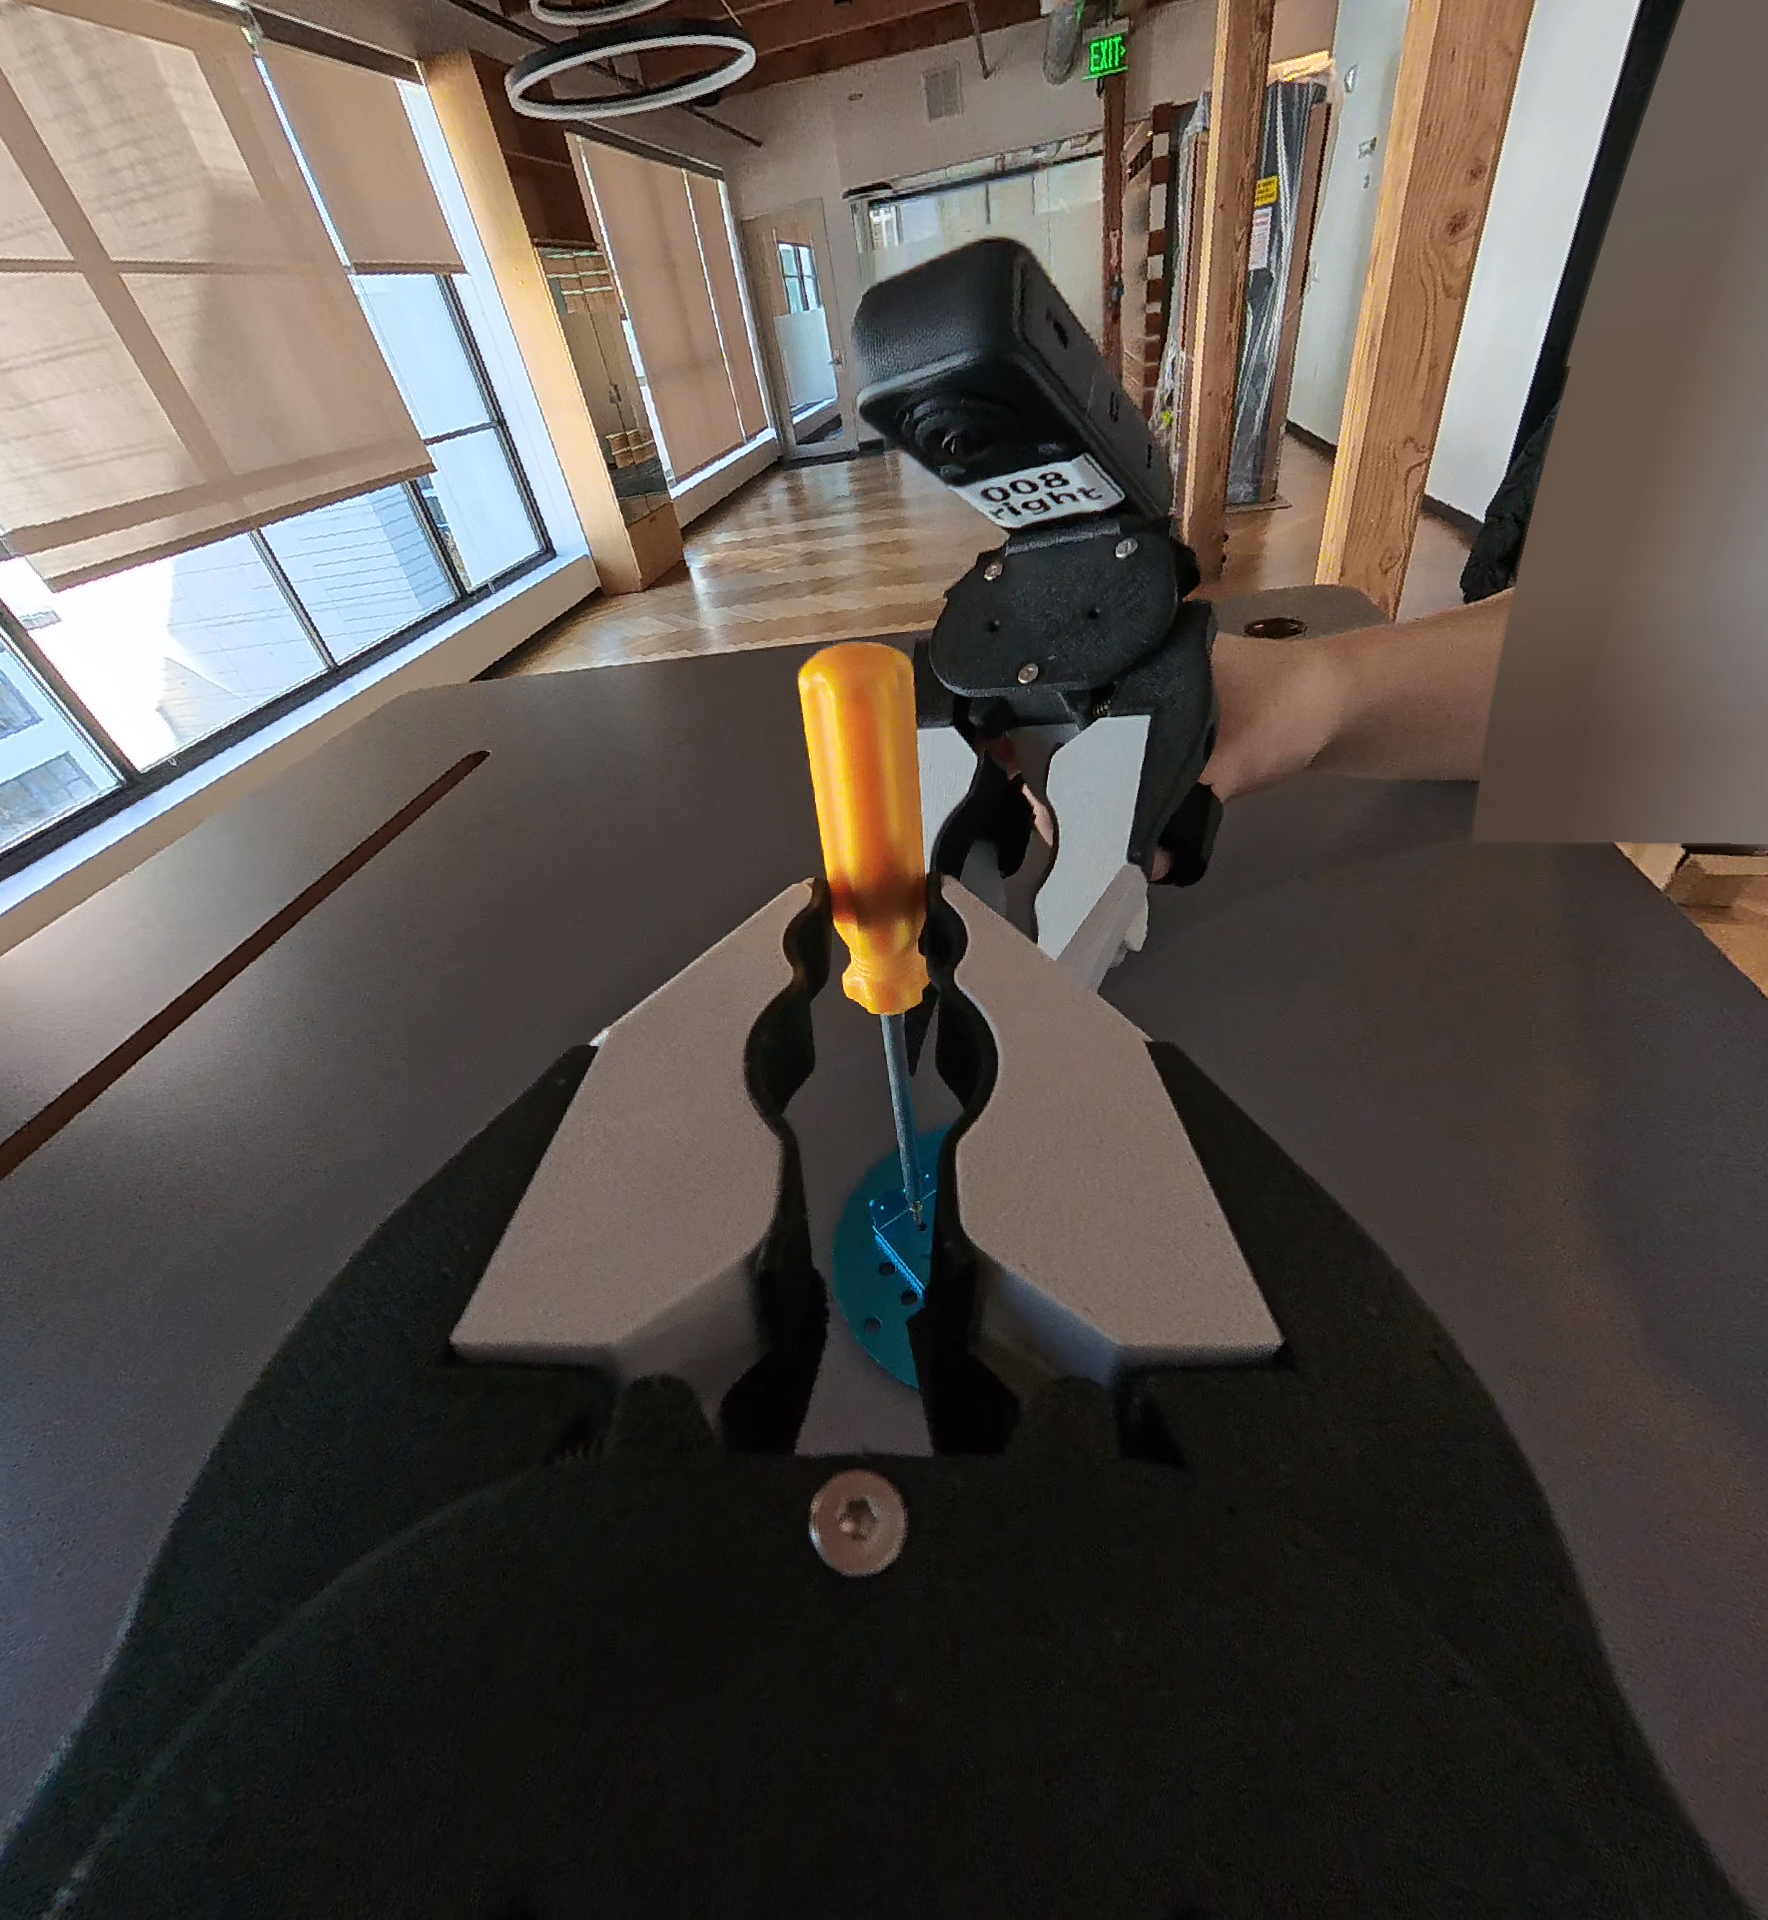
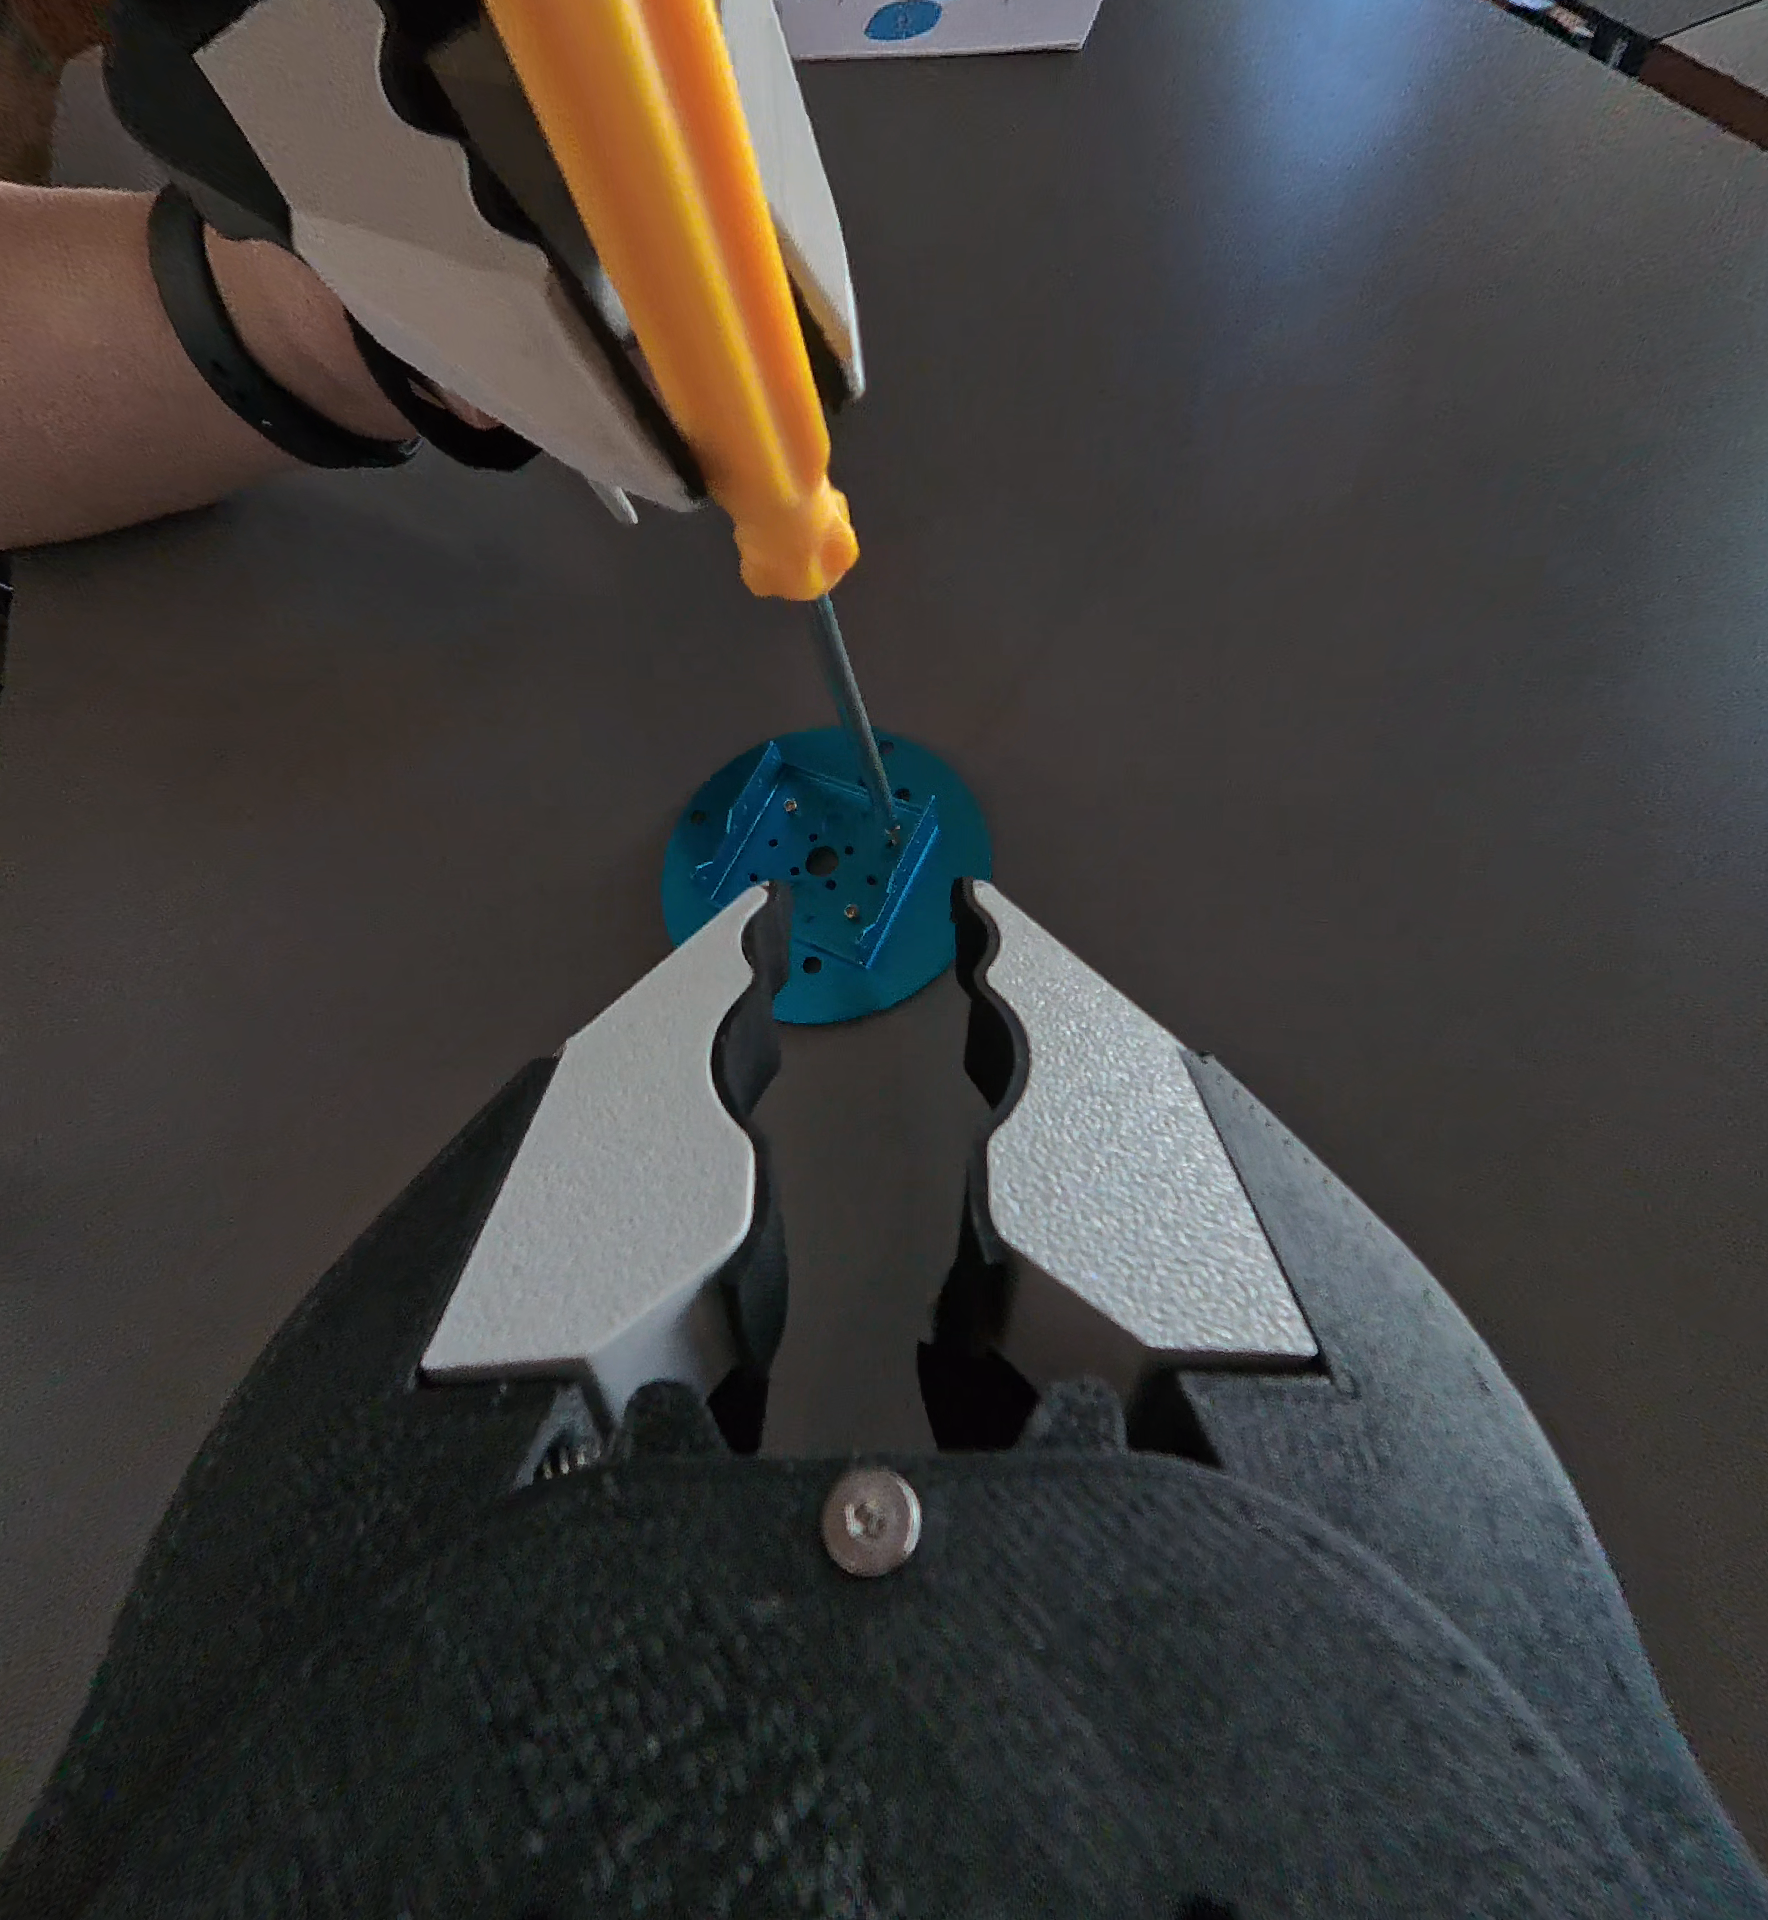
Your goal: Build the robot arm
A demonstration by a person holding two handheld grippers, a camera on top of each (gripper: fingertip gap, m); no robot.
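Note:
My left gripper (image 1: 875, 894) is shut on the orange handle of a screwdriver (image 1: 859, 790) and holds it nearly upright. The shaft tip rests on a small screw (image 2: 895, 831) in a blue metal bracket (image 2: 818, 862). The bracket sits on a round blue perforated disc (image 2: 958, 831), which lies flat on the dark table (image 2: 1379, 623). The disc also shows in the left wrist view (image 1: 875, 1288). My right gripper (image 2: 864, 894) is open and empty. Its fingertips (image 2: 755, 914) sit at the disc's near edge, either side of the bracket. In the right wrist view the left gripper (image 2: 755, 436) and the screwdriver (image 2: 714, 260) come in from the upper left.
A white box with a blue circle on it (image 2: 942, 26) lies at the table's far edge. A long slot (image 1: 236, 956) cuts the tabletop on the left. A person's forearms (image 1: 1358, 696) (image 2: 49, 364) hold the grippers. Windows and wooden posts stand beyond the table. Tip to tip, the grippers are about 8 cm apart. The right tips stand about 4 cm off the small screw (image 2: 895, 831). To the round blue perforated disc (image 2: 958, 831): right tips about 4 cm, left tips about 11 cm.

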